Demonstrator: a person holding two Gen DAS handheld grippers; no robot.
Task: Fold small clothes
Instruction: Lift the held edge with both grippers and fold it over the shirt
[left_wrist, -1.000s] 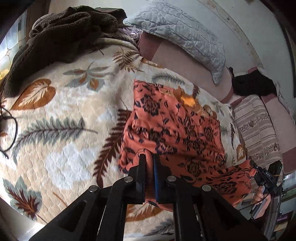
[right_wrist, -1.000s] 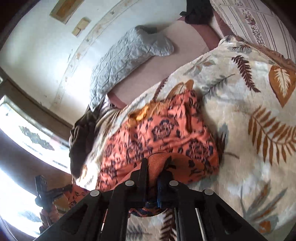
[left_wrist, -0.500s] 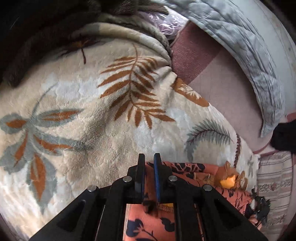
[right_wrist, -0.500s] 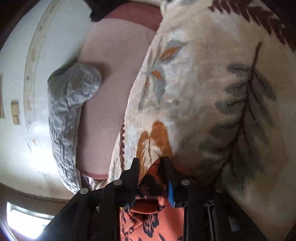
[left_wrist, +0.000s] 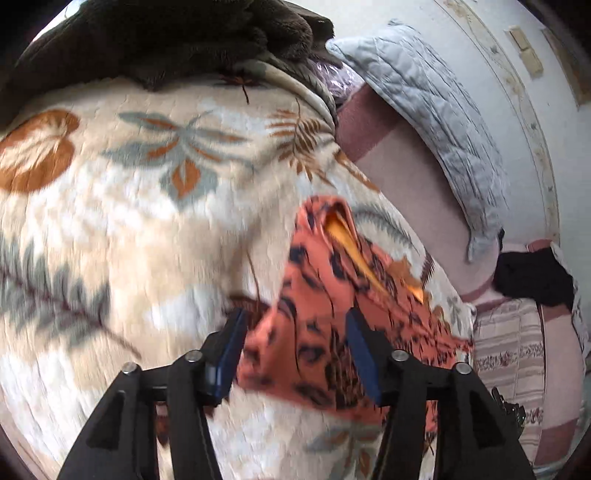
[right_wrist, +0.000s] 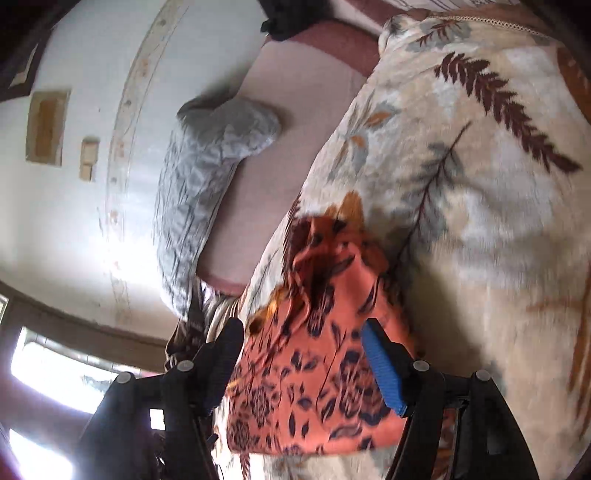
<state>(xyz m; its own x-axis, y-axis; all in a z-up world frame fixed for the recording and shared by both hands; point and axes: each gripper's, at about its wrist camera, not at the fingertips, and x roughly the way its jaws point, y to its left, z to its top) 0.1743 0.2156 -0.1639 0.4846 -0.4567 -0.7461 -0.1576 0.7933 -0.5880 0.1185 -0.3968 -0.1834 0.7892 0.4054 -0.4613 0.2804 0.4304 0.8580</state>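
While the jaws of the left gripper (left_wrist: 293, 332) are opening, the orange garment (left_wrist: 325, 314) with dark flowers lies between them on the leaf-patterned blanket (left_wrist: 129, 221), and the blue pads stand clear of the cloth on either side, so the cloth is released. A yellow lining shows at the garment's far end, where the fabric stands up in a small peak. In the right wrist view the right gripper (right_wrist: 301, 341) is likewise opening, its jaws set wide with the same orange garment (right_wrist: 314, 369) between them; the cloth looks doubled over, with a straight folded edge near the camera, and neither pad presses on it. The garment rests near the blanket's edge, just beside the bare pink mattress (right_wrist: 273, 155). A grey quilted pillow (left_wrist: 436, 122) lies along the mattress against the white wall (right_wrist: 74, 221). A dark brown fleece (left_wrist: 166, 33) is heaped at the far side of the blanket, and a black cloth (left_wrist: 532, 277) sits beyond the pillow's end, above a striped sheet (left_wrist: 513, 354). Both views are blurred, so finer creases in the fabric cannot be told.
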